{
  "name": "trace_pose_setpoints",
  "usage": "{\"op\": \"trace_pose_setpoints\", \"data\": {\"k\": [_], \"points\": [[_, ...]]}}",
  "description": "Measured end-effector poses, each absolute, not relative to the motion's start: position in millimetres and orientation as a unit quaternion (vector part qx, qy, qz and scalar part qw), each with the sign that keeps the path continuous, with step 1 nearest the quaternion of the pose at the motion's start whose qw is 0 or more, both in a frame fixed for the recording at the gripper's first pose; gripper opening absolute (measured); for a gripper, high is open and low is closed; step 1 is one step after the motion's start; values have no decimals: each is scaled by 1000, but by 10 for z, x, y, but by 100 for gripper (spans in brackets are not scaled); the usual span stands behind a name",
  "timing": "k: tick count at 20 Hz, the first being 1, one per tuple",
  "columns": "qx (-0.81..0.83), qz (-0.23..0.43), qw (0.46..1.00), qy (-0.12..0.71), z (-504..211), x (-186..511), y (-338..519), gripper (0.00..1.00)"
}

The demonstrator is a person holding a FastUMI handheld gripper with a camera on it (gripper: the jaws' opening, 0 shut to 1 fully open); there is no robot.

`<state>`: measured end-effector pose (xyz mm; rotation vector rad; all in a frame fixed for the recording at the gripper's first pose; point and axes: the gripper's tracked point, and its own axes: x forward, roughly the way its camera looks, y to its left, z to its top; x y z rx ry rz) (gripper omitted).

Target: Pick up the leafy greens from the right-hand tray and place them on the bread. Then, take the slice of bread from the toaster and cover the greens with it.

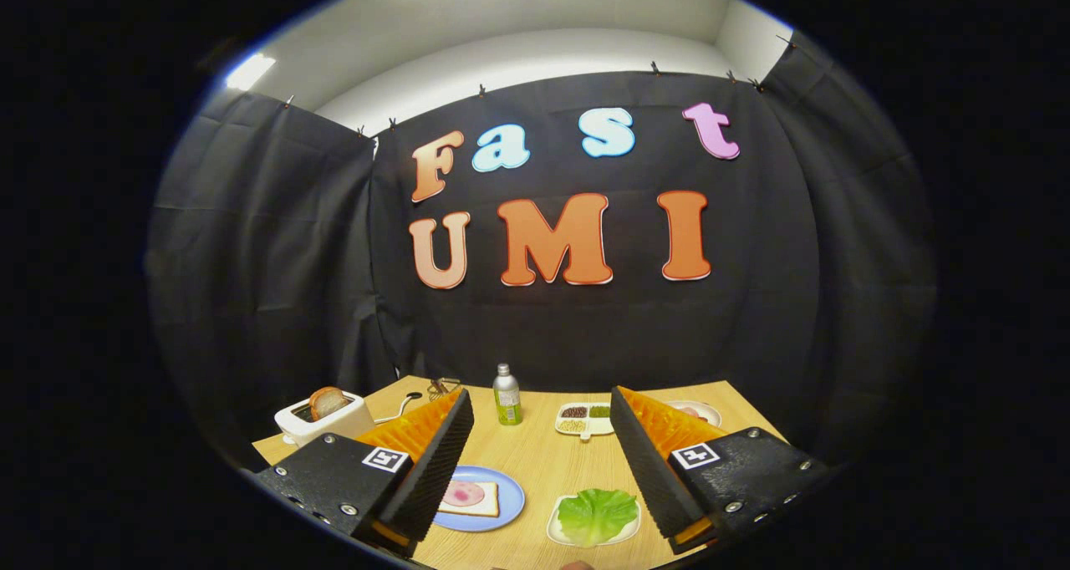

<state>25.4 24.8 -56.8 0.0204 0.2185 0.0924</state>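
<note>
On the wooden table (552,461), far left: white toaster (322,419) with a bread slice (328,402) standing in its slot. Next, blue plate (501,516) carrying bread (470,498) topped with a pink slice. My gripper (542,415) holds its jaws wide apart, gripping nothing. Leafy greens (597,515) lie on a white tray (558,532) between my fingers, nearer the right one. Beyond: green bottle (506,395), sectioned dish (585,419).

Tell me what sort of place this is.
Likely a staged kitchen booth: a wooden table walled by black cloth, with a toaster holding bread and leafy greens between the open tongs.
</note>
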Motion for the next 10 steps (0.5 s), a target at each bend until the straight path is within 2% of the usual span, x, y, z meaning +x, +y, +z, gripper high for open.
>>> {"op": "trace_pose_setpoints", "data": {"k": [4,10], "points": [[-8,16,984,179,-990,334,112,99],[-1,21,962,273,-1597,377,149,99]]}}
